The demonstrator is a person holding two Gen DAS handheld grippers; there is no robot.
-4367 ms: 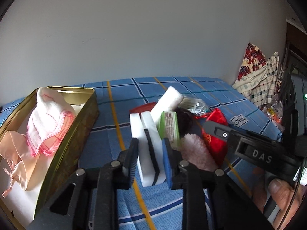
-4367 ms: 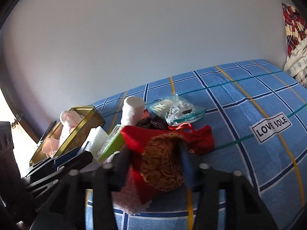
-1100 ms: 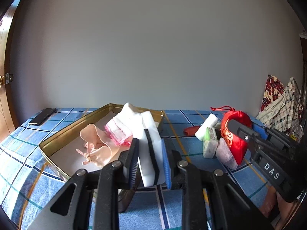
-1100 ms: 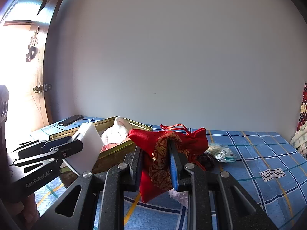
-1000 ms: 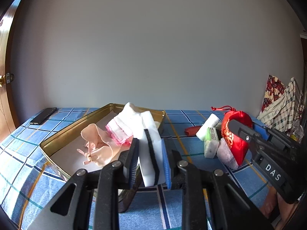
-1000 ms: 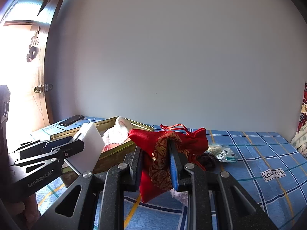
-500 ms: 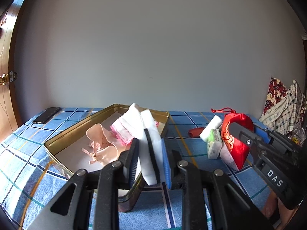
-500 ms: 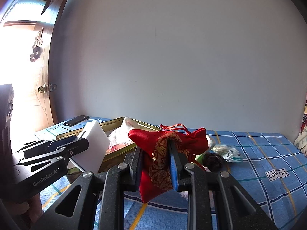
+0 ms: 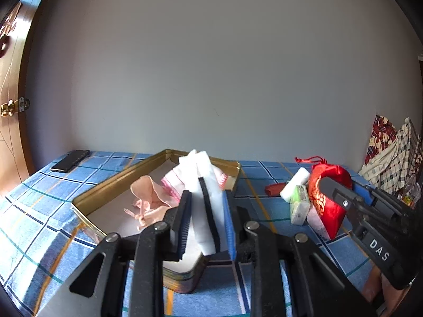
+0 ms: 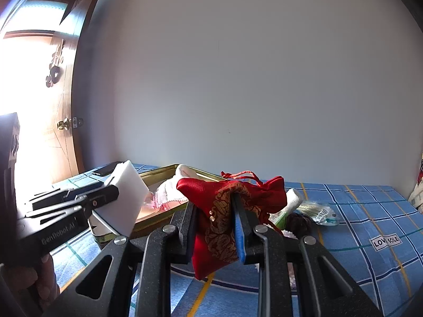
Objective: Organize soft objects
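Note:
My left gripper (image 9: pixel 205 222) is shut on a white sponge block with a black stripe (image 9: pixel 205 203), held over the near corner of the gold tin (image 9: pixel 111 182). From the right wrist view the same sponge (image 10: pixel 124 198) shows at the left, above the tin's corner. Inside the tin lie a peach ribbon cloth (image 9: pixel 148 195) and a white cloth with pink trim (image 9: pixel 175 178). My right gripper (image 10: pixel 214 224) is shut on a red and gold drawstring pouch (image 10: pixel 224 211), held in the air to the right of the tin (image 10: pixel 158 173).
On the blue checked bedsheet (image 9: pixel 39 211) right of the tin lie a white roll (image 9: pixel 294 185), a green tissue pack (image 9: pixel 300 207), a red item (image 9: pixel 275 189) and a clear bag (image 10: pixel 317 211). A dark phone (image 9: pixel 70 160) rests far left. Plaid clothes (image 9: pixel 391 155) pile at right.
Both hands lifted their items off the pile and carried them left to the tin several seconds back. Over the last second the views shifted only slightly; both grips are unchanged.

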